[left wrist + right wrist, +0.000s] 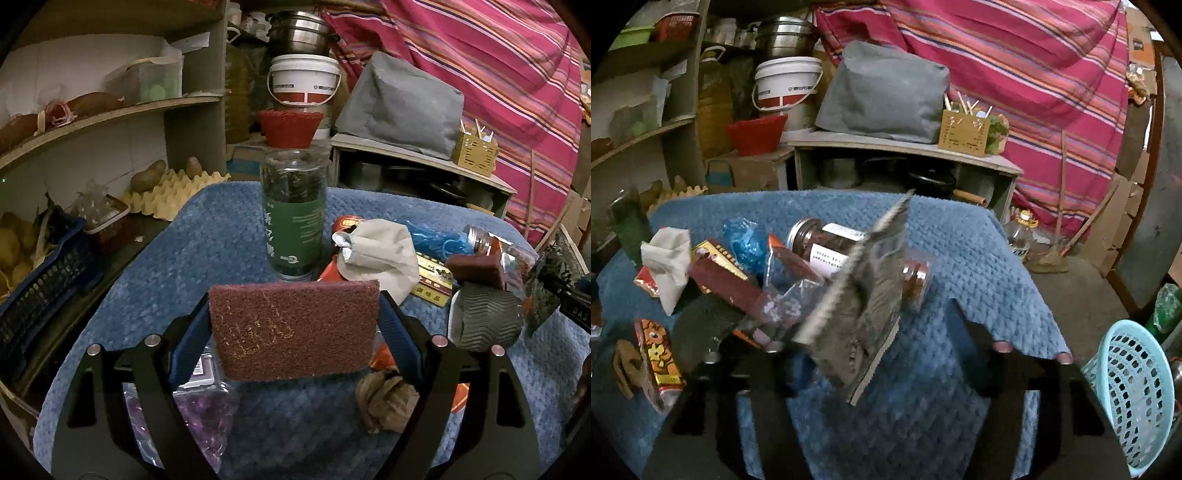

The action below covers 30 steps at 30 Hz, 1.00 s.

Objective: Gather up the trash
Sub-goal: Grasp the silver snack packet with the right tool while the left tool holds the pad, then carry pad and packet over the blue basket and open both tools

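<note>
Trash lies in a heap on the blue blanket (155, 280) that covers the table: a crumpled tissue (380, 251), a blue plastic bag (436, 240), a flat yellow packet (434, 280), a brown paper ball (388, 404) and some wrappers, all close together, likely so that each piece can be picked out in turn. Beside them stand things that look less like waste, such as a tall green jar (293, 218) and a glass jar lying on its side (849, 251). The left gripper (295, 325) holds a dark red scouring pad (295, 328) upright between its two blue fingers (188, 343); the jaws stand wide, but only because the pad is wide, and each finger presses on one side edge of it. The right gripper (871, 354) is blurred in its own view, so the fingers are hard to see; a grey foil packet (864, 306) stands tilted in the middle between them, off the blanket, and I judge it is gripped by its lower part, with the jaws about half closed. A light blue basket (1137, 398) waits on the floor, low at the right and well apart from the heap, probably the place for the collected pieces.
</note>
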{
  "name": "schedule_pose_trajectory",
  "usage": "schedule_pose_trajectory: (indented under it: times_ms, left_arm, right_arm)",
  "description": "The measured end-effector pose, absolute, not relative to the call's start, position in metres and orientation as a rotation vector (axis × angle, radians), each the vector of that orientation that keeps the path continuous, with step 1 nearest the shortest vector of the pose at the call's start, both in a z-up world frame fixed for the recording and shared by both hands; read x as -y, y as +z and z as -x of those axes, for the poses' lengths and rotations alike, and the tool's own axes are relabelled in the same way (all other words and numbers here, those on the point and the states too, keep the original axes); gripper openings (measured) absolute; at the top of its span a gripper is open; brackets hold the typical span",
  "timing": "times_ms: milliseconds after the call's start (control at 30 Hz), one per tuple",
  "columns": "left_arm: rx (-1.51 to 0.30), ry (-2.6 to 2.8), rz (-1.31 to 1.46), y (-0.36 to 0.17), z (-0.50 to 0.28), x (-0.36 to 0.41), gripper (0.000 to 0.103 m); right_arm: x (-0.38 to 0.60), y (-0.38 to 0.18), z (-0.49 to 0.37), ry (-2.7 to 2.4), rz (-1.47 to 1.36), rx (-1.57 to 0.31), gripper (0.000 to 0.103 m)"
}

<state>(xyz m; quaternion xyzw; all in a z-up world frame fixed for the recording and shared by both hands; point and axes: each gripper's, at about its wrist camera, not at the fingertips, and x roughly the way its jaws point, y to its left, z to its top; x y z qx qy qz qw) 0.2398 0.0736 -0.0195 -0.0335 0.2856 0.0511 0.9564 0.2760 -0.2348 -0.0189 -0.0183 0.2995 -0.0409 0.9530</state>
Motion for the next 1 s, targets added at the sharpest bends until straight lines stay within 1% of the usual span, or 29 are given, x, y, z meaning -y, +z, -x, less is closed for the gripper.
schedule_pose_trajectory:
  times_ms: [33, 67, 100, 133, 167, 267, 367, 767, 1000]
  left_arm:
    - [-0.579, 0.104, 0.063, -0.019, -0.239, -0.072, 0.083]
    - [-0.578, 0.103, 0.061, -0.019, -0.239, -0.071, 0.083]
    - [-0.579, 0.102, 0.057, -0.019, -0.238, -0.069, 0.083]
    - [-0.58, 0.102, 0.054, -0.018, -0.238, -0.068, 0.083]
    - [-0.579, 0.102, 0.051, -0.018, -0.238, -0.066, 0.083]
    - [-0.577, 0.099, 0.048, -0.015, -0.235, -0.061, 0.083]
    - [-0.571, 0.092, 0.043, -0.012, -0.231, -0.054, 0.083]
    - [-0.551, 0.01, -0.018, 0.002, -0.213, 0.003, 0.083]
    - [-0.516, -0.049, -0.077, 0.018, -0.199, 0.057, 0.083]
  right_arm:
    - [0.237, -0.02, -0.275, -0.07, 0.031, -0.618, 0.046]
    - [0.238, -0.021, -0.275, -0.062, 0.028, -0.625, 0.036]
    - [0.239, -0.022, -0.274, -0.051, 0.023, -0.631, 0.031]
    - [0.241, -0.023, -0.274, -0.036, 0.016, -0.64, 0.023]
    - [0.243, -0.024, -0.273, -0.02, 0.01, -0.645, 0.017]
    - [0.245, -0.023, -0.268, 0.002, 0.012, -0.64, 0.011]
    - [0.251, -0.016, -0.257, 0.018, 0.024, -0.618, 0.007]
    - [0.302, 0.0, -0.215, 0.057, -0.025, -0.59, 0.007]
    - [0.337, 0.017, -0.186, 0.053, -0.025, -0.548, 0.007]
